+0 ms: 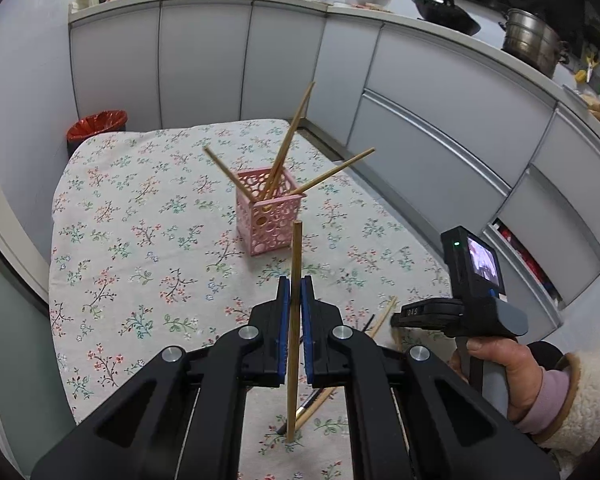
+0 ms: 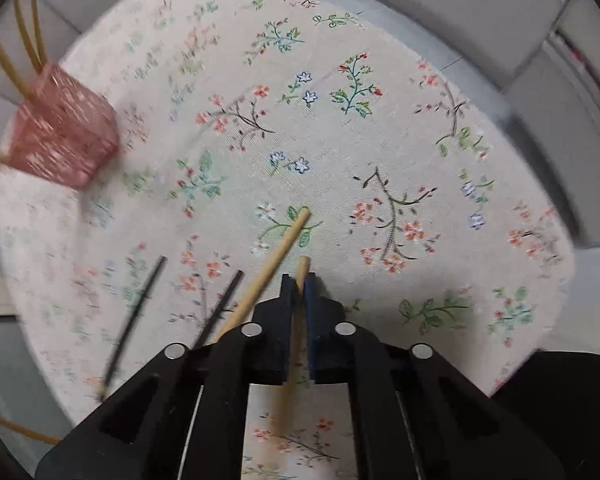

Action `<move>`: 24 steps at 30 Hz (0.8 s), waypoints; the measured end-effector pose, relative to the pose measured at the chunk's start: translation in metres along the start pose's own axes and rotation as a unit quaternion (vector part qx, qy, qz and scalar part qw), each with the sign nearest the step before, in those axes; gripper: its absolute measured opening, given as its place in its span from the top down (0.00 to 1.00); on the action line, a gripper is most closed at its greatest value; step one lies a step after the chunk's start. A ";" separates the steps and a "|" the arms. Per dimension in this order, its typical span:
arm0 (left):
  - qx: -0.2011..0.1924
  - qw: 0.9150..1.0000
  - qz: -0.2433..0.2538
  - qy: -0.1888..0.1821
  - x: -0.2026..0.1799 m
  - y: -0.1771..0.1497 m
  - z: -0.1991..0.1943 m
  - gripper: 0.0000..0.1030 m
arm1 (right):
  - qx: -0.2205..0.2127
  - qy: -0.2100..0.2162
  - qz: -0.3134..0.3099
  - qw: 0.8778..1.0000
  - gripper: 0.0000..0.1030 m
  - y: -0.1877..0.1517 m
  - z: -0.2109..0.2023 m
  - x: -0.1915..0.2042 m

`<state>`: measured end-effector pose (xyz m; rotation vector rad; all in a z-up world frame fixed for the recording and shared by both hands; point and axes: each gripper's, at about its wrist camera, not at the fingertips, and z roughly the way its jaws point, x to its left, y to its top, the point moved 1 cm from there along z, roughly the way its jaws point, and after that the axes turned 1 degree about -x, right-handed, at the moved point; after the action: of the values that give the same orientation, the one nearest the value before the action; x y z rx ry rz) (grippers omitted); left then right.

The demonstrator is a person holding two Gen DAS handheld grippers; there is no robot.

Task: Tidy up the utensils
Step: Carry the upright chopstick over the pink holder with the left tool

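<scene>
A pink perforated holder (image 1: 269,213) stands on the floral tablecloth (image 1: 140,220) with several wooden chopsticks leaning out of it. My left gripper (image 1: 295,280) is shut on a wooden chopstick (image 1: 296,248) that stands nearly upright, short of the holder. In the right wrist view my right gripper (image 2: 299,279) is shut on another wooden chopstick (image 2: 302,266), just above the cloth. A second wooden chopstick (image 2: 276,256) and two black ones (image 2: 140,304) lie to its left. The holder (image 2: 62,126) shows blurred at the far left.
The right gripper's body (image 1: 472,280), held by a hand in a fleecy sleeve, sits at the right of the left wrist view. Grey cabinets (image 1: 420,112) curve round the table. A red-lined bin (image 1: 98,124) stands at the far left corner. Pots (image 1: 532,40) rest on the counter.
</scene>
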<state>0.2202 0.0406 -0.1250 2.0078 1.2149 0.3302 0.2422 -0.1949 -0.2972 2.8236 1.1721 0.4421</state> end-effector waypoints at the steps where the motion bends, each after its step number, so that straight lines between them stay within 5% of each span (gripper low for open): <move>1: -0.003 1.000 0.001 0.000 -0.002 0.000 -0.002 0.94 | -0.005 0.023 0.004 1.000 0.96 -0.002 -0.004 -0.004; 6: -0.027 1.000 0.004 0.004 -0.018 0.003 -0.019 0.94 | -0.092 0.092 -0.053 0.990 0.96 -0.016 -0.058 -0.005; 13: -0.060 0.998 0.001 0.020 -0.036 0.021 -0.046 0.94 | -0.212 0.152 -0.162 0.952 0.96 -0.026 -0.155 0.007; 24: -0.097 0.994 -0.010 0.055 -0.035 0.081 -0.066 0.94 | -0.289 0.224 -0.178 0.913 0.96 0.014 -0.268 0.012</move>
<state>0.2179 0.0207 -0.0169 1.8285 1.2198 0.5336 0.1850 -0.2126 -0.0353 2.0026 1.3037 1.2121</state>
